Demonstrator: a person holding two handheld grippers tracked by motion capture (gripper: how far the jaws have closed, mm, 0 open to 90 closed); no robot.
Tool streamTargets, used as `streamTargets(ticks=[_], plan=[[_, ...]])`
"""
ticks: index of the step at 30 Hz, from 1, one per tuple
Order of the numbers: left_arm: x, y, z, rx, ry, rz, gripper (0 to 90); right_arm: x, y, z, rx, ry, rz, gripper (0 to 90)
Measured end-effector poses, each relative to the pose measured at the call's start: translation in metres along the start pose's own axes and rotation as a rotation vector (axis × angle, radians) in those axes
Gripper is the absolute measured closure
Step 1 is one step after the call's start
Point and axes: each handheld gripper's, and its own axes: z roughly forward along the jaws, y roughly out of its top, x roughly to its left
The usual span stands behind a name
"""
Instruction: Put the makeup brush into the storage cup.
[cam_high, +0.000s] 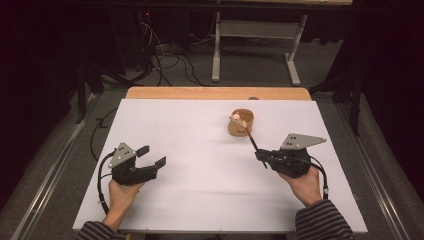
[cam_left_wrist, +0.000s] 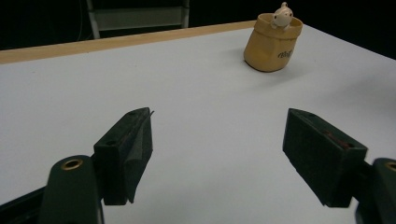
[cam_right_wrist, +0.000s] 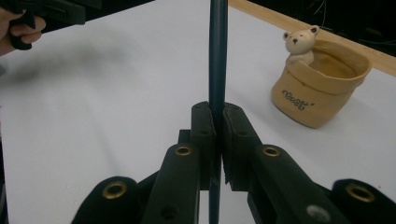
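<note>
Right gripper (cam_right_wrist: 215, 135) clamped on one thin dark rod (cam_right_wrist: 217, 56); its view shows lettering on one tan bear-topped cup (cam_right_wrist: 317, 88). Left gripper (cam_left_wrist: 217, 154): jaws apart, w/ nothing between.

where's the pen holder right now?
The pen holder stands on the white table right of centre toward the far edge in the high view, just beyond the tip of the dark pen clamped in the right gripper.

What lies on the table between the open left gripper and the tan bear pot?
Nothing: bare white table runs from the left gripper to the pot, shown in the left gripper view and the high view.
</note>
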Motion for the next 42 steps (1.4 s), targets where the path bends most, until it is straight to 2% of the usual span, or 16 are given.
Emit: streamTargets(ticks=[5, 14, 19, 27, 42], plan=[[-0.001, 0.000, 0.000, -0.001, -0.006, 0.010, 25.4, -0.006, 0.002, -0.004, -0.036, -0.009, 0.025, 86.7], [0.001, 0.000, -0.001, -0.030, -0.021, 0.024, 29.6, -0.013, 0.005, -0.001, -0.030, -0.031, 0.045, 86.7], [0.000, -0.001, -0.001, -0.030, -0.025, 0.030, 29.9, -0.017, 0.008, 0.000, -0.037, -0.033, 0.068, 86.7], [-0.002, -0.001, -0.001, -0.021, -0.023, 0.063, 29.1, -0.025, 0.015, 0.001, -0.052, -0.047, 0.091, 86.6], [-0.005, 0.000, 0.001, -0.006, -0.011, 0.056, 24.2, -0.041, 0.027, 0.020, -0.005, -0.076, 0.109, 86.6]])
